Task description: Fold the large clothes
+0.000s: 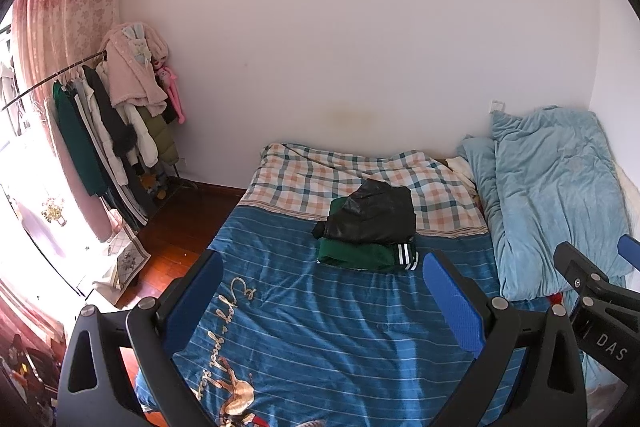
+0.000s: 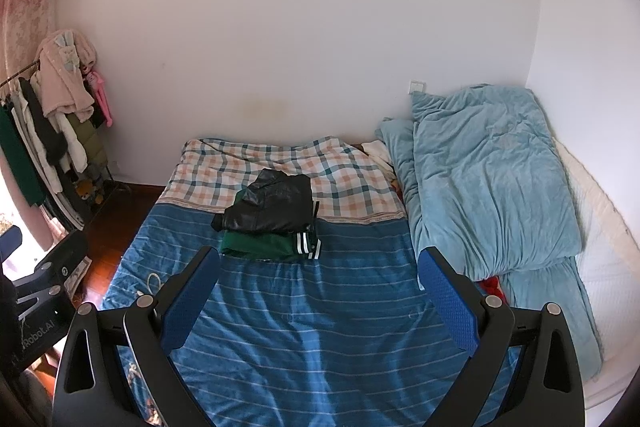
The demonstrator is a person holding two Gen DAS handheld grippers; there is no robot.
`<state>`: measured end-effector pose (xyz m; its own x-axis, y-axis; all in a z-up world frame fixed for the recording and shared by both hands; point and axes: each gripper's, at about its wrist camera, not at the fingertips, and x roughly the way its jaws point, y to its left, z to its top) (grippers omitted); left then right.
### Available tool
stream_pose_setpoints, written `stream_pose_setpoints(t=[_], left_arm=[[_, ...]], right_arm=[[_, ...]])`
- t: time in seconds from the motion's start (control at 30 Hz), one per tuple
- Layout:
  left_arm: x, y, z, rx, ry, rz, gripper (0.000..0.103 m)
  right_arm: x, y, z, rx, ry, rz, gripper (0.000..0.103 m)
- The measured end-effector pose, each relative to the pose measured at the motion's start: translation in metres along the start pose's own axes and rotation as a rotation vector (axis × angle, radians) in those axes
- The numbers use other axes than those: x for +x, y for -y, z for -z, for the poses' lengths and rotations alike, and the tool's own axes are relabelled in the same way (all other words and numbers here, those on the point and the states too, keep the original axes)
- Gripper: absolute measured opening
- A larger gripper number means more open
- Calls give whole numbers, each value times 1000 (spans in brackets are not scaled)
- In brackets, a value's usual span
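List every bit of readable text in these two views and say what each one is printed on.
"DAS": white letters on the black body of the right gripper, seen in the left wrist view; it may be cut off.
"Robot.AI": white print on the left gripper body, seen in the right wrist view; the start is hidden.
Gold cursive script on the blue striped bedspread: too distorted to read.
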<state>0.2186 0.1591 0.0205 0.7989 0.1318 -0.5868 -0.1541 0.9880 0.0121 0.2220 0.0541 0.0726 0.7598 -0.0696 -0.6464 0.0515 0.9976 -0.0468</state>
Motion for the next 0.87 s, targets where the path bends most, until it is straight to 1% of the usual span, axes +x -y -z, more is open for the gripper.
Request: stream_pose_setpoints(t=[0.63,0.87], left_arm=[[0,-9,0,6,1,0,102],[-4,-13,-2,5,20,-1,102]], right_arm=[[2,-1,1,-3,3,3,101],[2,-2,2,-2,5,4,101]])
